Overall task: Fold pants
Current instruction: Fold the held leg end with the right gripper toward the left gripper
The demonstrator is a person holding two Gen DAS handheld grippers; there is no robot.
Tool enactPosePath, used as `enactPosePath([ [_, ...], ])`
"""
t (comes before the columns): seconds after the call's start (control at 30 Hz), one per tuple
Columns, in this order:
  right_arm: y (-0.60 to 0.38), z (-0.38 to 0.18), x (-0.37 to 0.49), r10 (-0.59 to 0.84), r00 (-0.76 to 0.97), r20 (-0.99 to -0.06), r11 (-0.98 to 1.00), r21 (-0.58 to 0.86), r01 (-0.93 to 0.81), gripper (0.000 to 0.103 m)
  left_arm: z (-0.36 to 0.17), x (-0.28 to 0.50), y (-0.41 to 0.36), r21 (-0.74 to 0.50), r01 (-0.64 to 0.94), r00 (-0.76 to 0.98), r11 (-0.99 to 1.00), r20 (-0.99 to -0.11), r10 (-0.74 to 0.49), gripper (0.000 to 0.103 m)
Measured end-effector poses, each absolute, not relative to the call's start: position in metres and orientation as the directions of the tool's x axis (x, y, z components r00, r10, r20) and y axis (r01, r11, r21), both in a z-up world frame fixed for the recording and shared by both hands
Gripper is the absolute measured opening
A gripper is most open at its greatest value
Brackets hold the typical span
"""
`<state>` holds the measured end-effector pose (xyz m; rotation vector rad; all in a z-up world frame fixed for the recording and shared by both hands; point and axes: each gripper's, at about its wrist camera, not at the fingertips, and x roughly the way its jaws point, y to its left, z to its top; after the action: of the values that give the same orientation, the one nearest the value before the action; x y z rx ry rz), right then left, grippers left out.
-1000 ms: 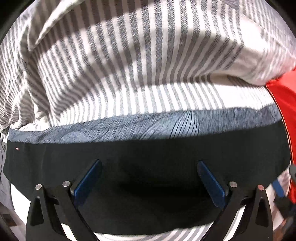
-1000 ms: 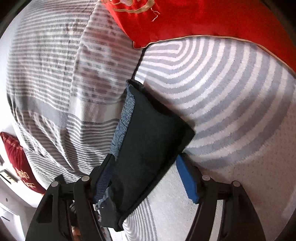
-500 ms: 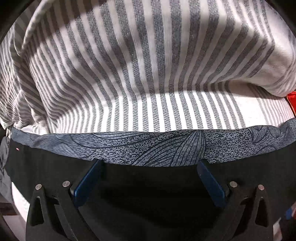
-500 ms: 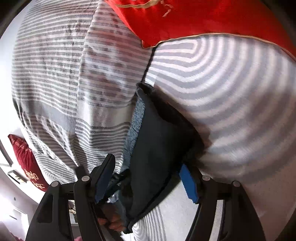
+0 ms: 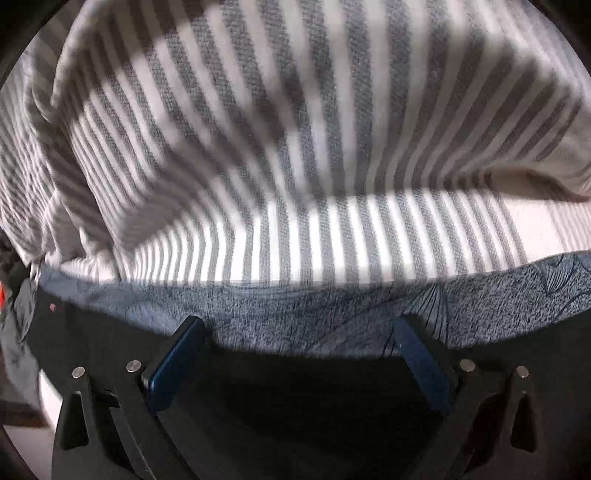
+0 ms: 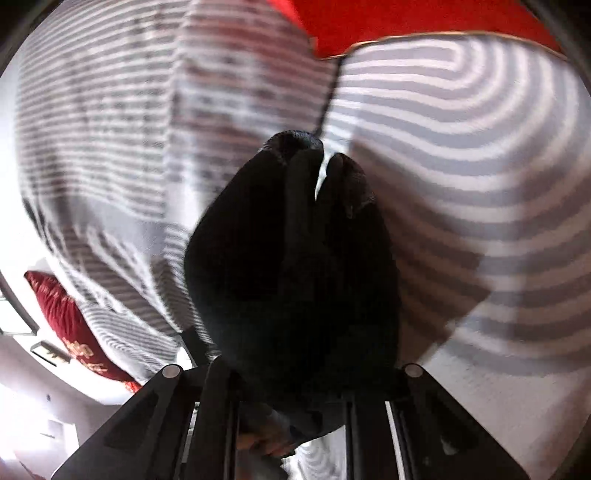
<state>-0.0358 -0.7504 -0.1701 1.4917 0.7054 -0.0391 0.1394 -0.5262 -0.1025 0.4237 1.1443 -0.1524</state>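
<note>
The pants are black with a blue-grey patterned inner face (image 5: 332, 317) and lie on striped bedding. In the left wrist view my left gripper (image 5: 299, 323) hangs open over them. Its blue pads (image 5: 173, 365) stand wide apart at the line where the black cloth meets the patterned band, and they press on nothing. In the right wrist view a bunched fold of black pants cloth (image 6: 295, 266) fills the middle. My right gripper (image 6: 291, 373) is closing on it, its black fingers (image 6: 218, 391) are drawn close together, and the pads are hidden by the cloth.
Grey-and-white striped bedding (image 5: 295, 147) rises in a rumpled mound beyond the pants. A bright red pillow (image 6: 406, 22) lies at the far end of the bed, and a dark red cushion (image 6: 70, 325) lies off to the left. Part of a hand (image 6: 266, 446) shows under the right gripper.
The right jaws have gone from wide apart to pinched on the pants, and the black cloth has bunched up before the camera. The left gripper has dipped toward the patterned edge and stays open.
</note>
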Motion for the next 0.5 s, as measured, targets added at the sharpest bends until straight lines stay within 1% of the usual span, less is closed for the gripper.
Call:
enactPosePath([
  [0.07,-0.746,-0.158,-0.031,0.395,0.807,-0.44,0.137,0.896,0.422,0.015,-0.1,0.137,-0.532,0.292,0.371,0.438,0.882,-0.892,0.111,0.103],
  [0.1,-0.744,-0.152,-0.029,0.394,0.806,-0.441,0.153,0.897,0.416,0.015,-0.096,0.139,-0.532,0.282,0.377,0.419,0.882,-0.902,0.109,0.103],
  [0.13,-0.741,-0.146,-0.027,0.395,0.805,-0.443,0.171,0.896,0.41,0.015,-0.092,0.139,-0.531,0.257,0.378,0.397,0.889,-0.913,0.096,0.103],
  [0.17,-0.738,-0.139,-0.024,0.395,0.802,-0.448,0.192,0.894,0.405,0.015,-0.085,0.14,-0.525,0.195,0.37,0.365,0.908,-0.93,0.05,0.103],
  [0.2,-0.735,-0.133,-0.022,0.395,0.8,-0.452,0.209,0.892,0.4,0.015,-0.078,0.138,-0.52,0.157,0.365,0.357,0.918,-0.934,0.018,0.103],
  [0.27,-0.728,-0.122,-0.017,0.392,0.797,-0.459,0.24,0.887,0.394,0.015,-0.071,0.127,-0.514,0.139,0.372,0.361,0.918,-0.933,-0.005,0.103],
  [0.33,-0.721,-0.112,-0.014,0.388,0.794,-0.468,0.267,0.882,0.389,0.015,-0.08,0.111,-0.517,0.144,0.427,0.326,0.893,-0.945,-0.003,0.103],
  [0.4,-0.709,-0.102,-0.006,0.386,0.785,-0.485,0.297,0.871,0.392,0.016,-0.099,0.096,-0.523,0.154,0.474,0.298,0.867,-0.955,0.007,0.103],
  [0.43,-0.701,-0.096,-0.002,0.389,0.775,-0.498,0.323,0.861,0.392,0.016,-0.1,0.094,-0.52,0.147,0.479,0.316,0.865,-0.949,-0.014,0.103],
  [0.5,-0.69,-0.087,0.001,0.385,0.769,-0.509,0.362,0.85,0.381,0.016,-0.099,0.101,-0.514,0.089,0.48,0.27,0.873,-0.962,-0.05,0.103],
])
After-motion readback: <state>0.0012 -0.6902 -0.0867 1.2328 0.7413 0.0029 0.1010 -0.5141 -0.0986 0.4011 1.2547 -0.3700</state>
